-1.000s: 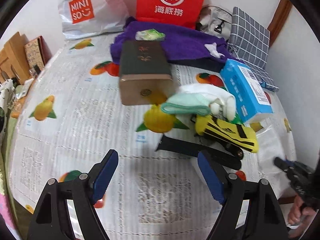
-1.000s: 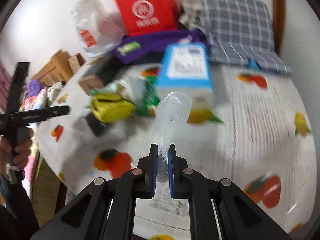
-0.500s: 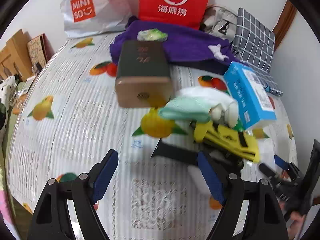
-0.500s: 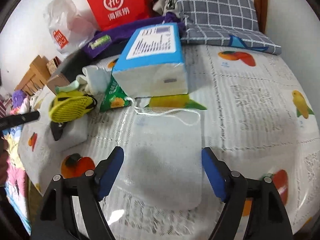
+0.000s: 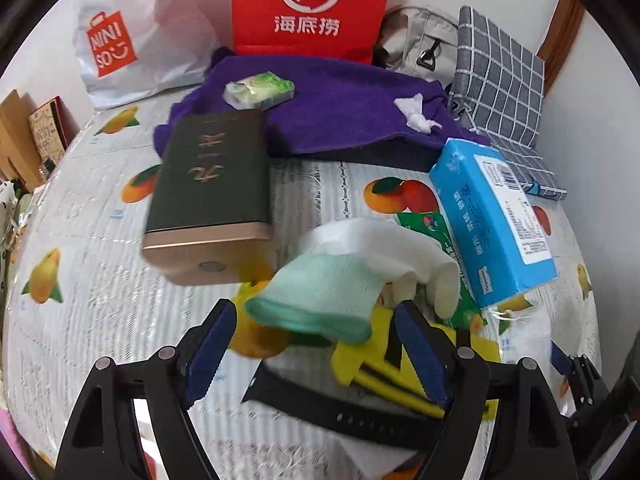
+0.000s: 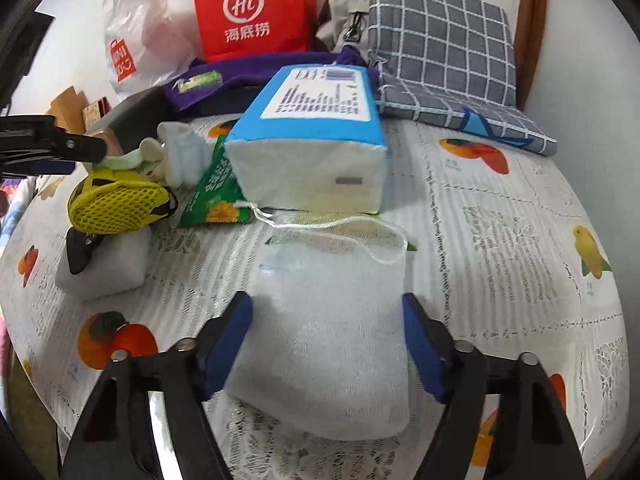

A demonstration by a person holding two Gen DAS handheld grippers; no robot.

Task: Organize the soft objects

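My left gripper (image 5: 316, 344) is open, its blue pads either side of a rolled white and mint sock (image 5: 352, 276) that lies on a yellow mesh pouch (image 5: 384, 364) and a black strap (image 5: 360, 416). My right gripper (image 6: 326, 344) is open around a white mesh drawstring bag (image 6: 332, 320) lying flat on the fruit-print tablecloth (image 6: 500, 240). The sock (image 6: 176, 156) and the yellow pouch (image 6: 116, 204) also show at the left of the right wrist view, with the left gripper's tip (image 6: 52, 148) above them.
A blue tissue pack (image 5: 492, 220) (image 6: 316, 140), a green snack packet (image 6: 216, 188), a dark box with a gold end (image 5: 208, 196), a purple towel (image 5: 344, 112), a red bag (image 5: 312, 4), a white shopping bag (image 5: 132, 36), a checked cushion (image 6: 440, 48) and a white block (image 6: 108, 260) crowd the table.
The right gripper opened and let the mesh bag go; it now lies flat on the cloth. The left gripper moved forward to the sock, still open.
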